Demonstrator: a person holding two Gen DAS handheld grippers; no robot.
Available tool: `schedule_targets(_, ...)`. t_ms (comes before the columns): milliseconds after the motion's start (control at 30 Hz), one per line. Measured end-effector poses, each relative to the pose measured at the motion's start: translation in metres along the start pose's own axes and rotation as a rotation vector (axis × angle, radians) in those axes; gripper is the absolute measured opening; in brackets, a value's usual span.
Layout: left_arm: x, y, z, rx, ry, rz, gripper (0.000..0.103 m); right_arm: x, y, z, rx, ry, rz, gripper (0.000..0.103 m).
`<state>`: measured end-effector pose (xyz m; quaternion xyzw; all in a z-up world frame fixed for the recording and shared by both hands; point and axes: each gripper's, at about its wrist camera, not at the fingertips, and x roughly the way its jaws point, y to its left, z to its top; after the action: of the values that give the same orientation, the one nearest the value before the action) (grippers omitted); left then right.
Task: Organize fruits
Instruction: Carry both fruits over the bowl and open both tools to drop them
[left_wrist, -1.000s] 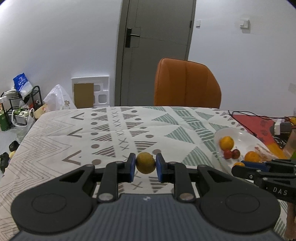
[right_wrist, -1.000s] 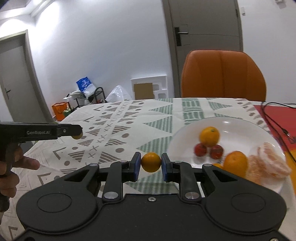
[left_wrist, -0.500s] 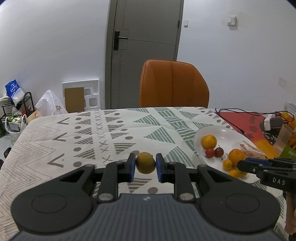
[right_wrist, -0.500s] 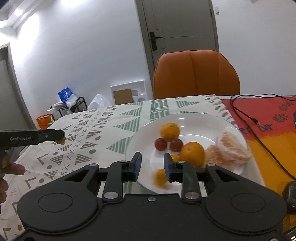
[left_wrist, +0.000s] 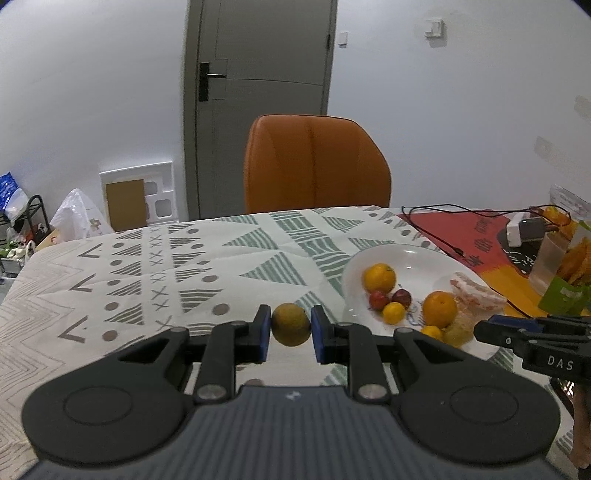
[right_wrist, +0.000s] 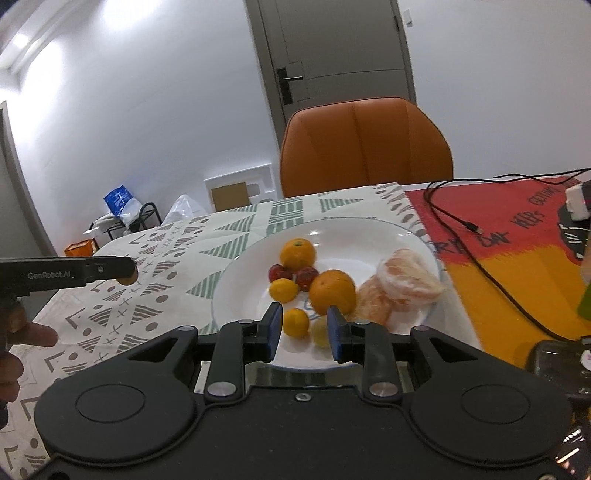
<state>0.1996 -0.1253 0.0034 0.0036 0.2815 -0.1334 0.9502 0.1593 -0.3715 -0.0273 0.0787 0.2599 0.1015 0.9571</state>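
Observation:
My left gripper (left_wrist: 291, 326) is shut on a round brownish-green fruit (left_wrist: 291, 324), held above the patterned tablecloth just left of the white plate (left_wrist: 413, 258). On the plate (right_wrist: 247, 284) lie two oranges (right_wrist: 297, 253) (right_wrist: 332, 291), two small red fruits (right_wrist: 277, 272), a peeled citrus (right_wrist: 402, 284) and some small yellow-orange fruits (right_wrist: 283, 290). My right gripper (right_wrist: 303, 325) stands open over the plate's near rim. A small orange (right_wrist: 295, 322) and a yellowish fruit (right_wrist: 320, 326) rest on the plate between its fingers, untouched. The left gripper (right_wrist: 125, 271) shows at the far left.
An orange chair (left_wrist: 314, 162) stands behind the table. A black cable (right_wrist: 480, 266) runs over the red and orange cloth (right_wrist: 517, 236) right of the plate. A glass and packets (left_wrist: 554, 254) crowd the far right. A hand (right_wrist: 22, 339) holds the left gripper.
My right gripper moved over the plate, opened, and let its small orange drop onto the plate. My left gripper swung right toward the plate, still holding its fruit.

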Motion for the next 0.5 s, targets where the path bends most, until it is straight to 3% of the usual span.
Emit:
schedule_targets(233, 0.009, -0.021, 0.002, 0.029, 0.008, -0.034, 0.022, -0.008, -0.012, -0.001, 0.022, -0.016, -0.011, 0.030)
schedule_targets(433, 0.016, -0.038, 0.007, 0.055, 0.006, -0.068, 0.022, -0.016, -0.021, -0.001, 0.040, -0.033, -0.014, 0.049)
schedule_targets(500, 0.019, -0.044, 0.010, 0.064, 0.004, -0.081, 0.022, -0.018, -0.024, -0.001, 0.054, -0.039, -0.010, 0.063)
